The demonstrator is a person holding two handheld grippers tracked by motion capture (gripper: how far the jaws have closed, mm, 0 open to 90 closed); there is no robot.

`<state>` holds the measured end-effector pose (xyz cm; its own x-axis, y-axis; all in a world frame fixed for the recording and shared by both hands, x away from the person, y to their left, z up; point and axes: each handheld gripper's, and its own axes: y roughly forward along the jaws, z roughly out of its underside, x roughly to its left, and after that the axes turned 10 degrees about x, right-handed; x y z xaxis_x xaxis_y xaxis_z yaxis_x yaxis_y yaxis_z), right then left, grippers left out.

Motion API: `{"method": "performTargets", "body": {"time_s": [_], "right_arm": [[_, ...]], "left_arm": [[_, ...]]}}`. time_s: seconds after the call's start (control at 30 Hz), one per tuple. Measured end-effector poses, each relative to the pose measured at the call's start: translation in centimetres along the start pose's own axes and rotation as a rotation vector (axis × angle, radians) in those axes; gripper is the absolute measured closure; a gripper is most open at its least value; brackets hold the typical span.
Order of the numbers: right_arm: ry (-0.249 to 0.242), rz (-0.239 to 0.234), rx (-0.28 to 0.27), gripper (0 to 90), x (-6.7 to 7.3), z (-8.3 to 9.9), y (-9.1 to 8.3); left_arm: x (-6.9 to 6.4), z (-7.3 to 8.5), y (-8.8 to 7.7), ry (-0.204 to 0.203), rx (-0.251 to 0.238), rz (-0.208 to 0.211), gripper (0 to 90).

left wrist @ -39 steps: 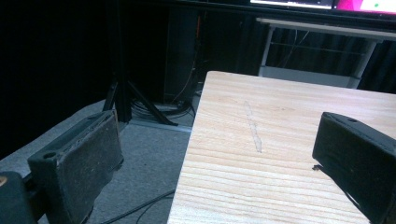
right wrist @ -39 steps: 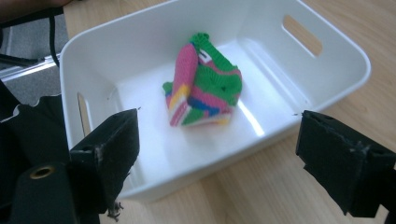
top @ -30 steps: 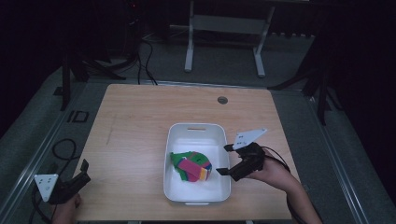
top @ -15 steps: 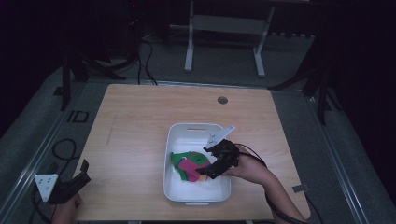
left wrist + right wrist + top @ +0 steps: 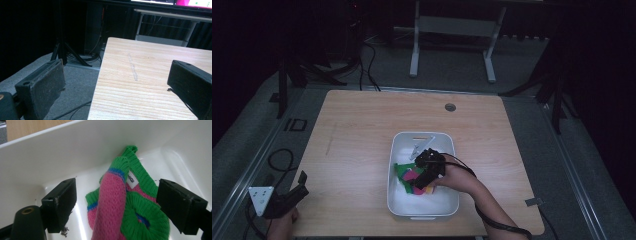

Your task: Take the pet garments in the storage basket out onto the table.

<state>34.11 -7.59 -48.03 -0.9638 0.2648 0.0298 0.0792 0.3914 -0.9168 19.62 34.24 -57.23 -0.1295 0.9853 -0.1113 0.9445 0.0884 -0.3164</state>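
A white tub (image 5: 395,150) stands on the wooden table, right of centre. A knitted garment (image 5: 411,176) in pink, green and blue lies crumpled inside it. In the right gripper view the knit (image 5: 130,205) has a small white label and rests against the tub wall (image 5: 62,152). My right gripper (image 5: 421,179) is lowered into the tub over the knit, open, its jaws standing either side of the pink sleeve (image 5: 110,202). My left gripper (image 5: 298,186) hangs open off the table's front left corner, holding nothing.
The wooden table (image 5: 357,135) has a round cable hole (image 5: 450,107) near its back edge. Its left edge (image 5: 100,75) drops to grey floor with cables and a stand leg (image 5: 72,53). A white frame (image 5: 452,35) stands behind the table.
My right gripper has moved left from the tub's right rim into the tub, down over the knit. The left gripper has stayed put.
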Motion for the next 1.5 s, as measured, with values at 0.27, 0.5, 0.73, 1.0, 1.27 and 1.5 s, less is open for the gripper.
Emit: {"method": "performTargets", "body": {"time_s": [0.27,0.5,0.73,1.0,1.27,1.5], "right_arm": [[0.014,0.015,0.069,16.4,-0.1,-0.8,2.3],[0.058,0.041,0.157,19.0,-0.7,-1.1,4.1],[0.020,0.129,0.263,26.3,-0.2,-1.1,5.3],[-0.010,0.214,0.255,68.3,0.4,-1.2,4.9],[0.005,0.196,0.132,72.5,0.8,-1.2,1.4],[0.011,0.198,0.028,72.5,1.1,-1.4,-2.9]], "left_arm": [[0.0,0.0,0.0,0.001,0.000,0.003,1.8],[0.0,0.0,0.0,0.001,0.000,0.006,1.8],[0.0,0.0,0.0,0.003,-0.002,0.007,1.8],[0.0,0.0,0.0,0.003,-0.001,0.005,1.8],[0.0,0.0,0.0,0.001,0.000,0.004,1.8],[0.0,0.0,0.0,0.002,0.001,0.002,1.8]]}}
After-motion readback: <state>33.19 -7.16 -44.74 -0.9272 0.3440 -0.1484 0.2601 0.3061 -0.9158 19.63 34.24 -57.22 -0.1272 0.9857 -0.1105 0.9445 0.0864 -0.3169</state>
